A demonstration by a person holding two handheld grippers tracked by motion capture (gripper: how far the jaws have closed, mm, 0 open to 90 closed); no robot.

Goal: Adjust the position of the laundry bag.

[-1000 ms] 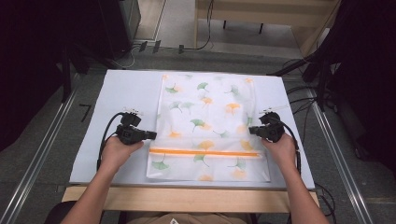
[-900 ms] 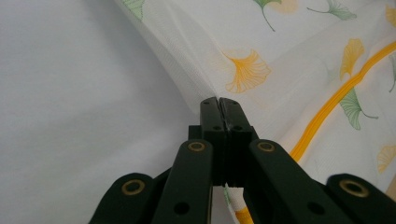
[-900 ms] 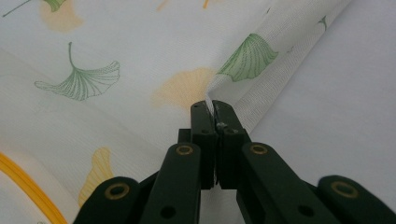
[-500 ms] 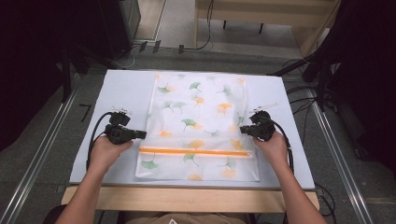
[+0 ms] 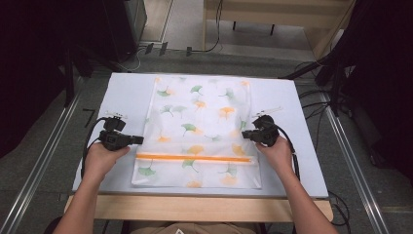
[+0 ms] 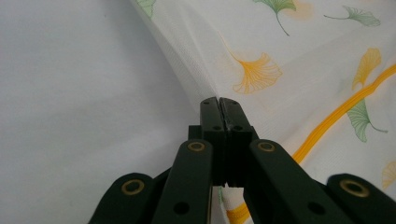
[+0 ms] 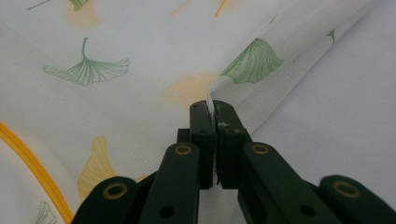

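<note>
A white mesh bag (image 5: 204,117) printed with green and orange leaves lies flat on the pale mat (image 5: 126,92). An orange zipper (image 5: 195,158) runs across its near part. My left gripper (image 5: 141,140) is shut on the bag's left edge, just above the zipper. In the left gripper view the gripper (image 6: 219,100) pinches a raised fold of the mesh bag (image 6: 303,56). My right gripper (image 5: 245,134) is shut on the bag's right edge. The right gripper view has the gripper (image 7: 211,105) clamping a lifted fold of the mesh bag (image 7: 140,93).
The mat covers a wooden table whose front edge (image 5: 195,207) faces the person. Metal rails (image 5: 44,161) run along both sides. Black cables (image 5: 316,97) lie at the right, and dark equipment (image 5: 122,24) stands at the back left.
Both grippers have slid to the left with the bag held between them, so the bag now lies further left on the mat.
</note>
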